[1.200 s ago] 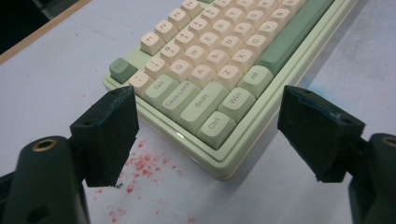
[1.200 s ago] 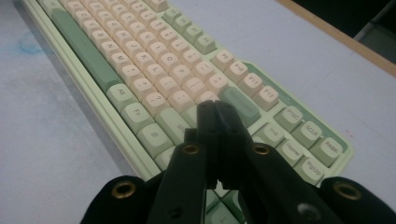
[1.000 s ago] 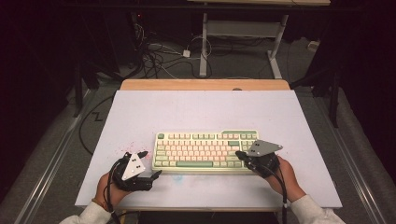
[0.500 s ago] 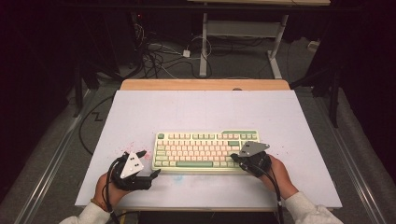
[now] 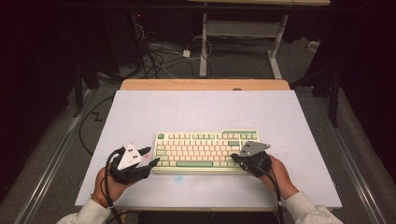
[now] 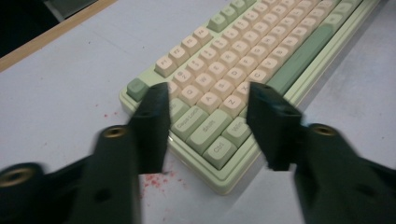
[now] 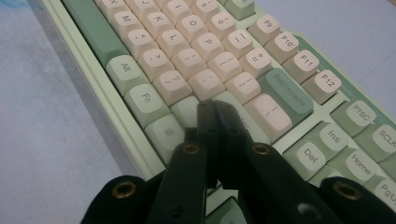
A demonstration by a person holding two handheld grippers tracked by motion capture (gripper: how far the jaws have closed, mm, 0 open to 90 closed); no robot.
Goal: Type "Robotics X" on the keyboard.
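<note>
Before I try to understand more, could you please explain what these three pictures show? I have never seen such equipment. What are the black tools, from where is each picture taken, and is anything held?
No robot is here: a person sits at a table and holds a hand tool with two black jaws in each hand. The high view looks down from above the person's side. In it the left gripper is at the left end of a green and cream keyboard, and the right gripper is at its right end.

The other two pictures come from small cameras that ride on the tools and look along their jaws. In the left gripper view the left gripper is open, in front of the keyboard's Ctrl corner. In the right gripper view the right gripper is shut, with its tips over the keyboard's keys near Backspace. Neither holds anything.

Small red specks mark the table beside the keyboard.
</note>
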